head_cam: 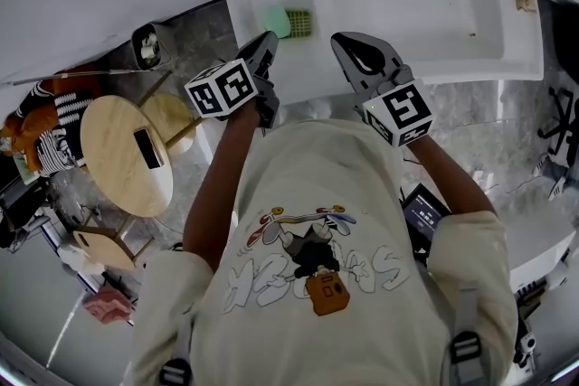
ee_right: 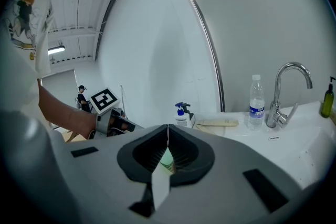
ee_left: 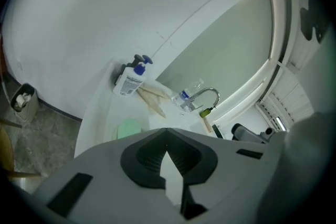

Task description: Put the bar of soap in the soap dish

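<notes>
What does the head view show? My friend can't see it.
Seen from above, a person in a cream cartoon T-shirt holds the left gripper and right gripper, both shut, at the front edge of a white sink. A green bar of soap lies beside a green soap dish left of the basin.

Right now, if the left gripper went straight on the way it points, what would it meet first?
Probably the soap dish on the sink rim; the green soap lies just left of the left gripper's line. Depth is unclear.
</notes>
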The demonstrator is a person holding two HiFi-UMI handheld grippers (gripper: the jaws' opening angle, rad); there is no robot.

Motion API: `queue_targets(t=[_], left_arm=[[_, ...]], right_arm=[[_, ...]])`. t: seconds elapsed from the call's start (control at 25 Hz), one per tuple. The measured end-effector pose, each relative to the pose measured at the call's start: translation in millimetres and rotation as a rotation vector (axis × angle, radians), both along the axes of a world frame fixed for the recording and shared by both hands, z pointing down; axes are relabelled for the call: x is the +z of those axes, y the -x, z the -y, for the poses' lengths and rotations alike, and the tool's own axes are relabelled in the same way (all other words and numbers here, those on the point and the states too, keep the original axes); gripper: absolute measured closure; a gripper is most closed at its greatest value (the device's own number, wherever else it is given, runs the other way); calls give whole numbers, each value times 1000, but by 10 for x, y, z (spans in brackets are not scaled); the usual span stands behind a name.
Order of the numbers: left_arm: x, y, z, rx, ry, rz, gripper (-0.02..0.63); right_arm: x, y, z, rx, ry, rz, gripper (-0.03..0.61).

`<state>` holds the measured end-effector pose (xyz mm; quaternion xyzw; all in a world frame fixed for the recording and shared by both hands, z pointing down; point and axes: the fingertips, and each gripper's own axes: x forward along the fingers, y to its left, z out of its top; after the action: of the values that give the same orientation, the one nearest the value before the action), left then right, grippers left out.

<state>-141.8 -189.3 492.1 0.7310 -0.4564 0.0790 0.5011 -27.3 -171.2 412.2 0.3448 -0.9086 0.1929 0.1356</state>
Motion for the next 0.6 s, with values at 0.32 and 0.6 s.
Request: queue_targets(t=[0.32, 0.6], left_arm=[[-439, -93, -120, 20, -96, -36, 606], [-861, -218, -279, 50, -185, -61, 606]], right_arm=[[-74, 2, 48, 11, 4, 17, 571], [-234, -39, -9, 19, -4, 10, 571]])
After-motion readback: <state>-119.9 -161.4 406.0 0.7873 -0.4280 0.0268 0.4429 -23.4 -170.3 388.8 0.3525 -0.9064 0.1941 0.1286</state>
